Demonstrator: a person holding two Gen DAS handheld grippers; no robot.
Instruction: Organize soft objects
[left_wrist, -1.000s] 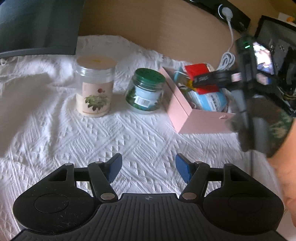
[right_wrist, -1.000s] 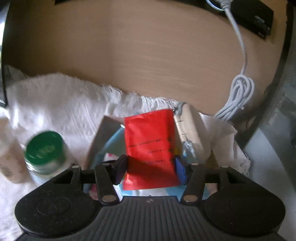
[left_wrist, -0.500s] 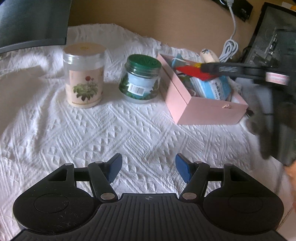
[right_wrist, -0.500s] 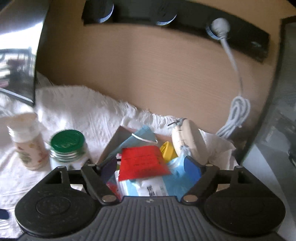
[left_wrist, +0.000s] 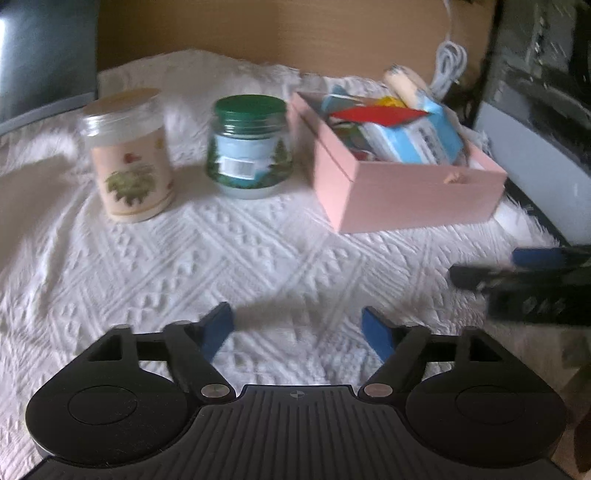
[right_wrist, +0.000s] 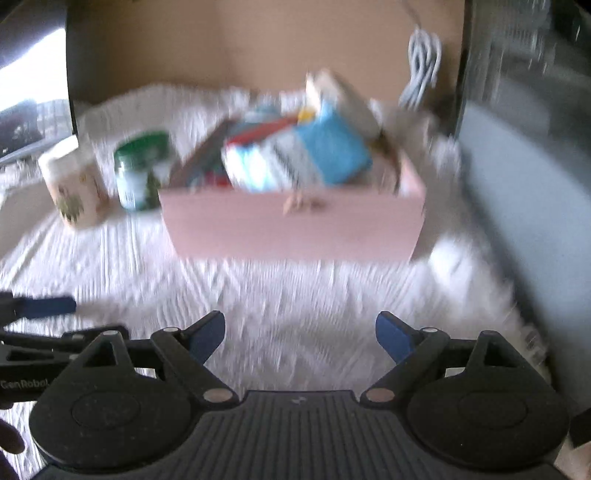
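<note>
A pink box (left_wrist: 406, 188) stands on the white cloth, also in the blurred right wrist view (right_wrist: 291, 229). It holds several soft items: a red packet (left_wrist: 376, 115) on top, a blue and white pack (left_wrist: 417, 136) and a cream roll (left_wrist: 402, 83). My left gripper (left_wrist: 297, 330) is open and empty, low over the cloth in front of the jars. My right gripper (right_wrist: 299, 334) is open and empty, well in front of the box. It shows at the right edge of the left wrist view (left_wrist: 517, 273).
A cream floral canister (left_wrist: 129, 155) and a green-lidded glass jar (left_wrist: 251, 146) stand left of the box. A dark appliance (left_wrist: 535, 122) stands right of the box, a white coiled cable (left_wrist: 448, 68) hangs behind it, and a dark screen (left_wrist: 40, 55) is at far left.
My right gripper opened, left the red packet on top of the box's contents, and drew back low over the cloth. The left gripper shifted slightly.
</note>
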